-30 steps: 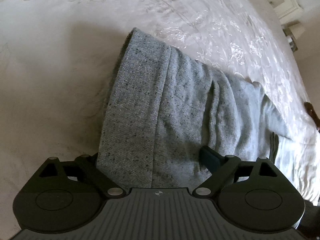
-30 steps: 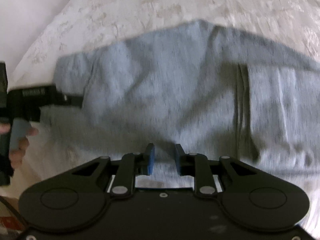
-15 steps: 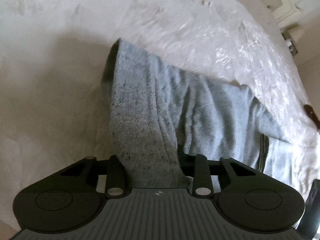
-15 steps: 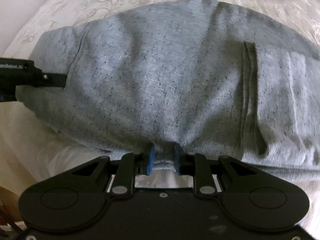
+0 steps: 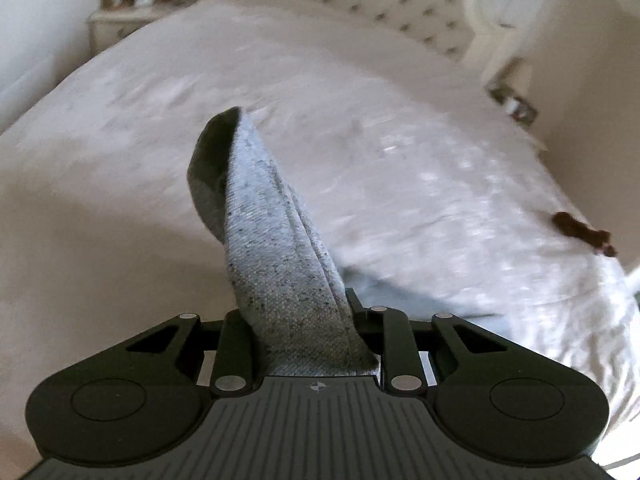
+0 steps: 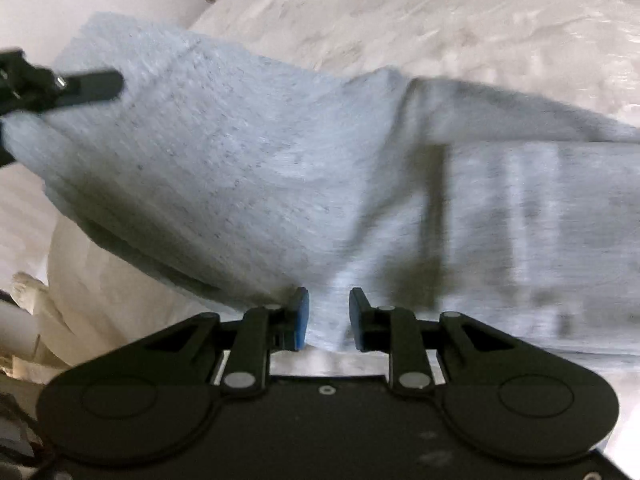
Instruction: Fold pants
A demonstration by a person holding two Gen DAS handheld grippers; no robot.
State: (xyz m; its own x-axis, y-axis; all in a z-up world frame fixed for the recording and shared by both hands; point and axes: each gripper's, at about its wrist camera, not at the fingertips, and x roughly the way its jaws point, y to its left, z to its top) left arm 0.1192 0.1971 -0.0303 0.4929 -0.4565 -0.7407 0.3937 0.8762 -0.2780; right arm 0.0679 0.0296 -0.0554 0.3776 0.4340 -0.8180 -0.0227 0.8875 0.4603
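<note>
Soft, limp grey pants [image 6: 256,168] lifted off the bed [image 5: 380,128], left tool [image 5: 304,332] and right tool [image 6: 326,316] each clenched on bunched edge cloth, likely the best hold.

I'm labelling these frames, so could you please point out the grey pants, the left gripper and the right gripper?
grey pants [image 6: 248,168]: right wrist view, lifted fabric panel.
left gripper [image 5: 304,332]: left wrist view, between fingertips, fabric pinched there.
right gripper [image 6: 329,316]: right wrist view, between fingertips, fabric there.

Left two-finger black gripper [image 5: 304,320] clamped on a bunched fold of grey speckled knit pants [image 5: 276,248], raised above a cream floral-patterned bedspread [image 5: 360,120]. Beyond: tufted cream headboard [image 5: 360,4], pale nightstand [image 5: 120,28] at far left, small dark brown object [image 5: 580,232] on the bed's right edge.
</note>
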